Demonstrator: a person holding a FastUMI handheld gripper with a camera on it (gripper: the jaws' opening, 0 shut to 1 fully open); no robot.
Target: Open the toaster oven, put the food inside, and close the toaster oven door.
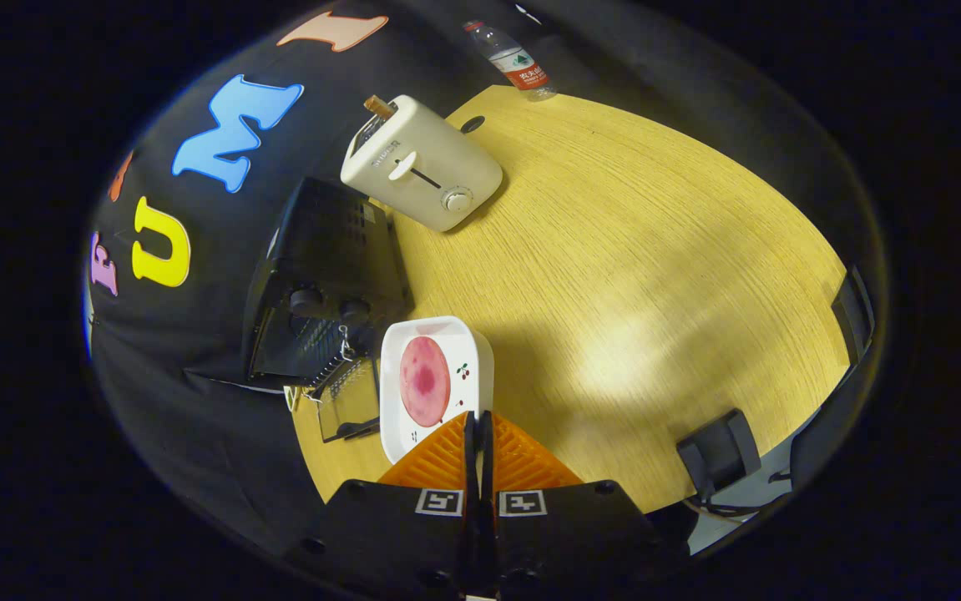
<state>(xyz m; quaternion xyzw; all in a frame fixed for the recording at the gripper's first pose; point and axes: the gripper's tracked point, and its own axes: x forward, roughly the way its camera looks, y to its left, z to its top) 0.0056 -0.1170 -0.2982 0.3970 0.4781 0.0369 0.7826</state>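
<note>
A white square plate carries a round pink slice of food. My gripper is shut on the plate's near corner rim, so the plate sticks out just ahead of the fingers. The black toaster oven stands beyond the plate on its left, against the booth wall. Its glass door is folded down open, and the plate's left edge overlaps that door. The oven's two knobs face me.
A cream pop-up toaster with a slice of bread in its slot stands on the wooden table beyond the oven. A water bottle stands at the table's far edge. A black clamp sits at the near right edge.
</note>
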